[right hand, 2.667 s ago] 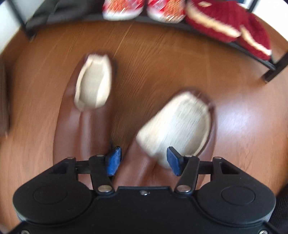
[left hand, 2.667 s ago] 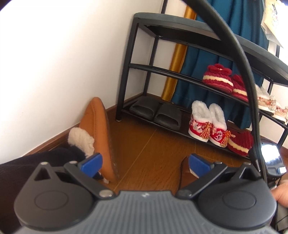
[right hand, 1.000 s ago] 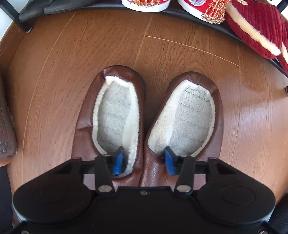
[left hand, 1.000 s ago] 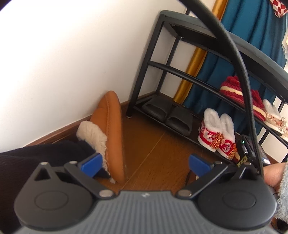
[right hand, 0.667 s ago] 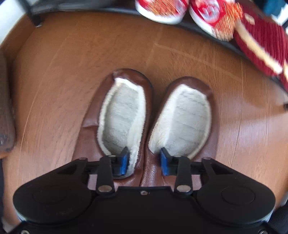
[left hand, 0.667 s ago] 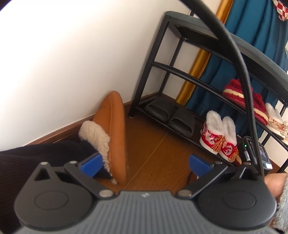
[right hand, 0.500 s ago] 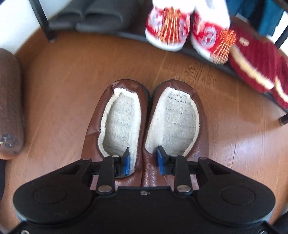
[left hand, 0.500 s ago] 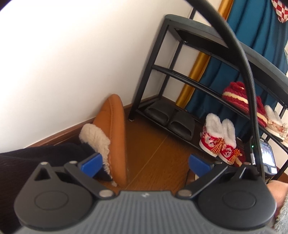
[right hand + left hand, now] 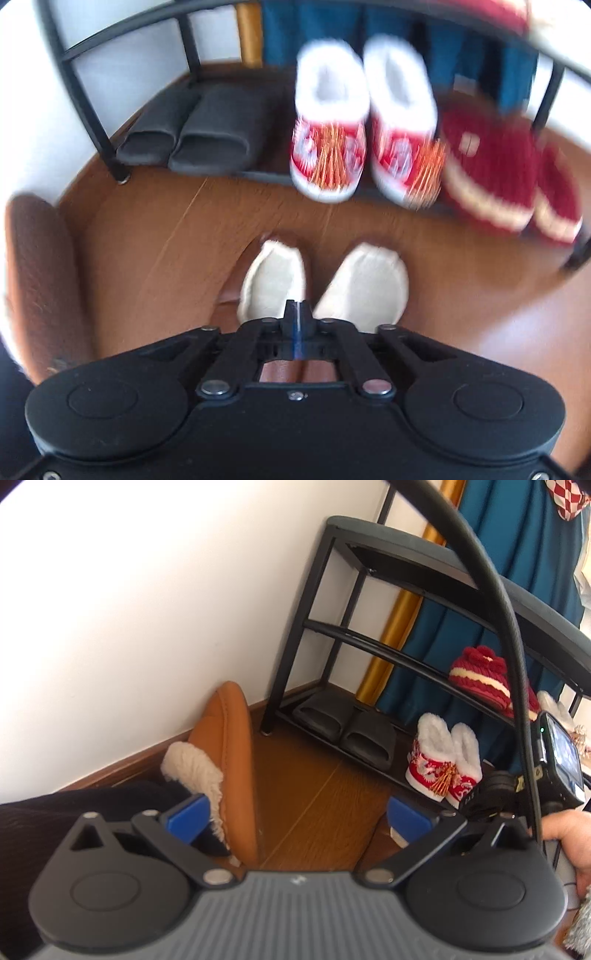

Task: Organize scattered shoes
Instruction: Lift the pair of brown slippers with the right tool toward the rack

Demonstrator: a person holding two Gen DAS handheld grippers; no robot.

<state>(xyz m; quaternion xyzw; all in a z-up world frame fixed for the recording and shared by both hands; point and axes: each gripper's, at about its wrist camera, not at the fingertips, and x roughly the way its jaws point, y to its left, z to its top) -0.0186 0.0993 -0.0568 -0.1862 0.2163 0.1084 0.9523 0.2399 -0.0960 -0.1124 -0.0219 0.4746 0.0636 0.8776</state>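
Floor [image 9: 147, 240]: wooden, running up to a white wall.
Shoe rack [image 9: 288, 642]: black, bottom shelf bearing grey slides [image 9: 207, 125], red-and-white slippers [image 9: 332, 122] and dark red knit slippers [image 9: 487, 173].
Brown slippers [image 9: 362, 280]: side by side on the floor before the rack, fleece lining upward.
Left hand-held gripper [image 9: 297, 819]: pads wide apart, nothing between.
Right hand-held gripper [image 9: 295, 321]: jaws just been closing, pads together over the slippers' inner edges; a pinch on them cannot be told.

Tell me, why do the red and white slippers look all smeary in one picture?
Right wrist view: the red and white slippers and shoe rack are streaked with motion blur. Left wrist view: the same slippers look sharp, though the fisheye lens bends the rack's bars.
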